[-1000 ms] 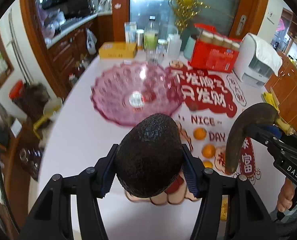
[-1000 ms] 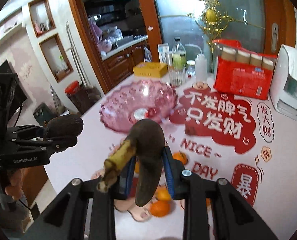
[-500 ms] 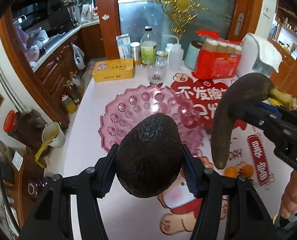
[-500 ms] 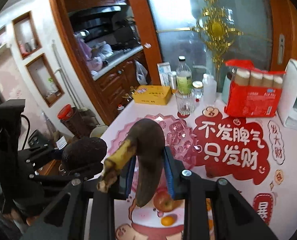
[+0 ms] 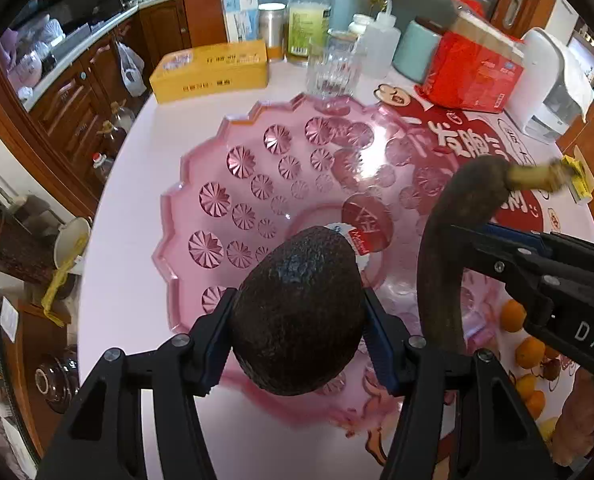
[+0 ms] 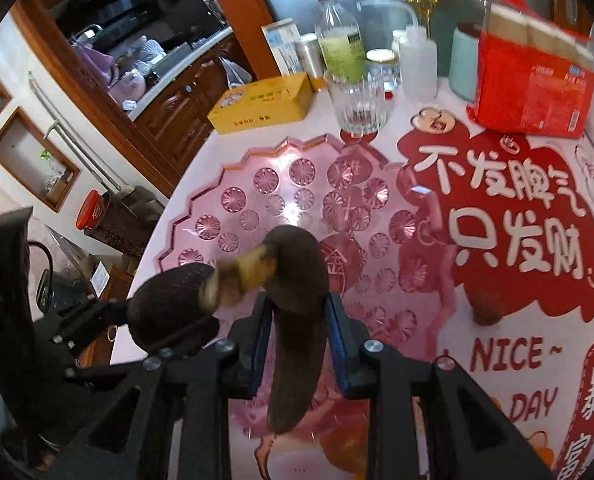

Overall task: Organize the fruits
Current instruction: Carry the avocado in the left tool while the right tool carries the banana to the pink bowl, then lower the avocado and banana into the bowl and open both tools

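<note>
I have the left hand-held gripper [image 5: 299, 330] clamped on a dark avocado [image 5: 299, 316], its blue pads pressing the fruit's two sides. The avocado hangs over the near part of the pink glass bowl [image 5: 233, 184], above it and not resting in it as far as I can see. My right hand-held gripper [image 6: 299, 344] is closed tight on a blackened banana [image 6: 293, 320], gripped across its middle; the yellowish stem [image 6: 237, 280] points left toward the avocado [image 6: 169, 304] and the tip hangs down over the bowl's near edge. From the left camera the banana [image 5: 453, 232] sits to the right of the avocado, close but apart. The bowl stands on the table [image 5: 137, 184], with a yellow box [image 5: 211, 70], a drinking glass [image 5: 331, 68] and a red package [image 5: 473, 68] on the far side. Small oranges [image 5: 529, 352] lie at the near right.
</note>
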